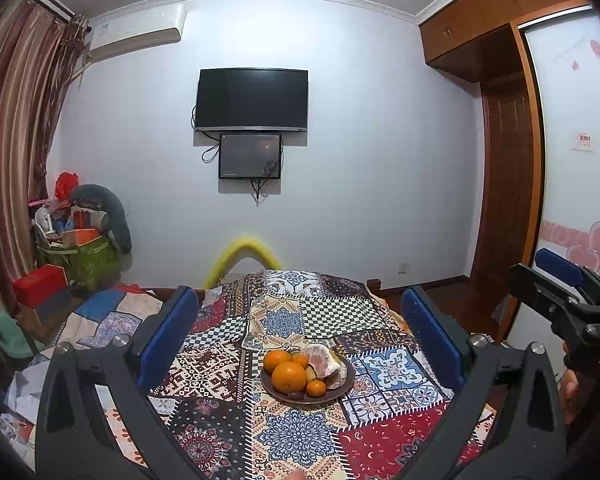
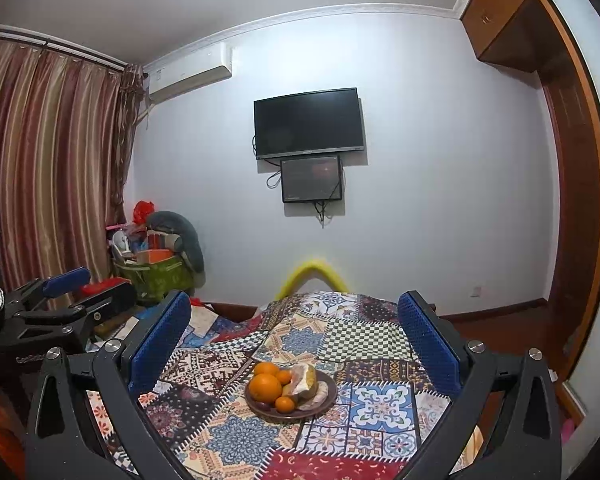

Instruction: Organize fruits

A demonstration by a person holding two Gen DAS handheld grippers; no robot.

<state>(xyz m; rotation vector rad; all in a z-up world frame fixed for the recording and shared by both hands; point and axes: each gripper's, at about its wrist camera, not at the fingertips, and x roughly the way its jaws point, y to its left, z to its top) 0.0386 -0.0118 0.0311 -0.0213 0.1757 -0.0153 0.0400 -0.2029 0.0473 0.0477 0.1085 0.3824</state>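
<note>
A brown plate (image 1: 346, 388) of fruit sits on the patchwork tablecloth (image 1: 300, 312). It holds several oranges (image 1: 289, 376), a peeled pomelo (image 1: 324, 364) and a dark small fruit. The plate also shows in the right wrist view (image 2: 328, 402), with an orange (image 2: 265, 387) and the pomelo (image 2: 306, 380). My left gripper (image 1: 300, 332) is open and empty, held above and before the plate. My right gripper (image 2: 296, 332) is open and empty, likewise short of the plate. The right gripper also shows in the left wrist view (image 1: 560, 280), and the left gripper in the right wrist view (image 2: 72, 292).
A yellow chair back (image 1: 246, 252) stands beyond the table's far edge. A pile of boxes and bags (image 1: 76, 240) sits at the left wall by the curtain (image 1: 16, 140). A television (image 1: 252, 100) hangs on the wall. A wooden wardrobe (image 1: 508, 200) stands at the right.
</note>
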